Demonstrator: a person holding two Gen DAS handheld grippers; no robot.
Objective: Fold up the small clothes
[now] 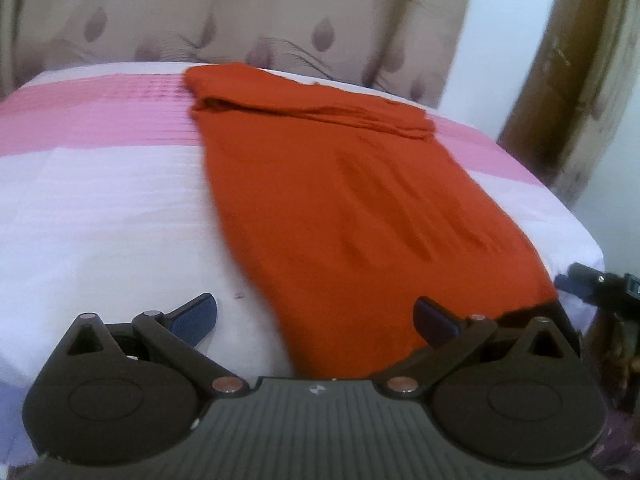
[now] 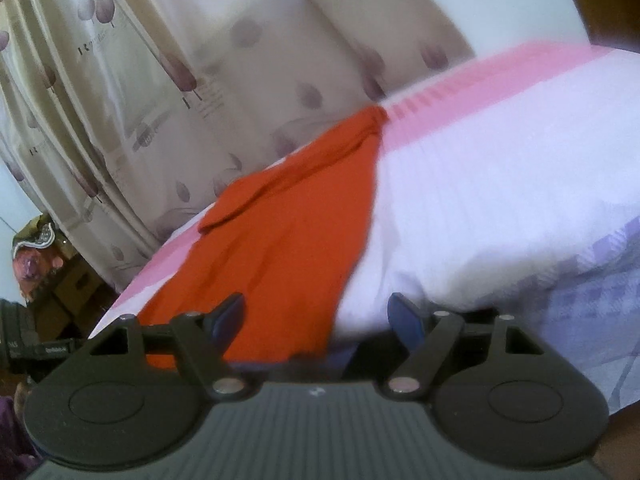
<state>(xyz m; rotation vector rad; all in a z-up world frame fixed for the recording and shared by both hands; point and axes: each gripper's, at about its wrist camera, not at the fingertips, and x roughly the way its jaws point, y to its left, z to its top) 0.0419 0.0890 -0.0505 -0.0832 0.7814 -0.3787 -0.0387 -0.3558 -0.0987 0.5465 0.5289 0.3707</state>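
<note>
An orange garment (image 1: 340,200) lies flat on the white and pink bedcover (image 1: 100,208), its far end folded over into a thick band (image 1: 312,100). My left gripper (image 1: 316,314) is open at the garment's near edge, and the cloth runs between its blue pads (image 1: 200,316) without being pinched. In the right wrist view the same garment (image 2: 288,220) stretches away to the upper right. My right gripper (image 2: 316,310) is open at its near end, left pad (image 2: 230,314) over the orange cloth, right pad (image 2: 404,314) over the white cover. Part of the right gripper (image 1: 592,284) shows at the bed's right edge.
A beige curtain with purple leaf prints (image 1: 240,20) hangs close behind the bed. A brown wooden post (image 1: 568,80) stands at the right. Cardboard boxes and clutter (image 2: 52,272) sit beside the bed, with a black device (image 2: 24,344) at the left edge.
</note>
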